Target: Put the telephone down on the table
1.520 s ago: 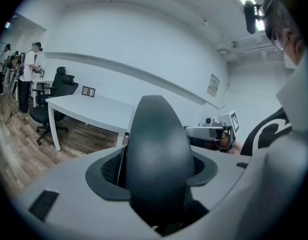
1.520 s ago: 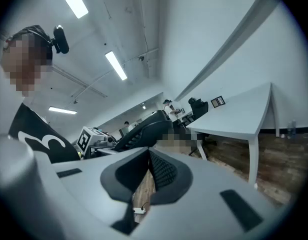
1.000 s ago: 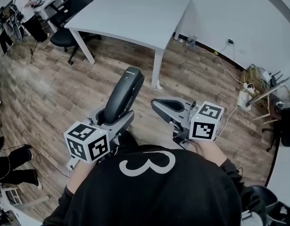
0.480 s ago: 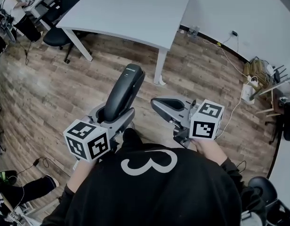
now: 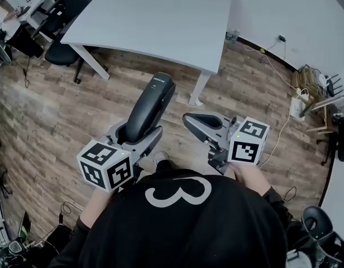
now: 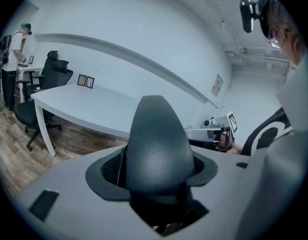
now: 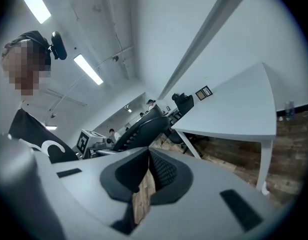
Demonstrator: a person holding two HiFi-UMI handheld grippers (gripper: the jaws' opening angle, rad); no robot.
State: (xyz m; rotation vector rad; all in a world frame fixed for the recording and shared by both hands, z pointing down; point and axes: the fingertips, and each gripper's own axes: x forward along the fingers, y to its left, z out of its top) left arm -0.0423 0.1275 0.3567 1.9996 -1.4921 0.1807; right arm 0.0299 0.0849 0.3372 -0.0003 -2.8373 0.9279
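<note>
A dark grey telephone handset [image 5: 150, 106] stands tilted up and forward in my left gripper [image 5: 136, 136], whose jaws are shut on its lower end. In the left gripper view the handset [image 6: 157, 143] fills the middle between the pads. My right gripper [image 5: 197, 121] is held beside it at the same height, shut with nothing in it; its pads [image 7: 161, 170] nearly touch. The white table [image 5: 161, 15] lies ahead of both grippers, with wooden floor under them. From the right gripper view the handset [image 7: 144, 126] shows to the left and the table [image 7: 239, 106] to the right.
The table's near leg [image 5: 200, 88] stands just ahead of the right gripper. Black office chairs [image 5: 63, 49] are at the table's left end. Cables and a power strip [image 5: 297, 102] lie by the right wall. Two small frames [image 6: 85, 80] stand on the table; a person [image 6: 14, 59] stands far left.
The table has come nearer and fills more of the head view. Both grippers keep their pose, the handset still held in the left one.
</note>
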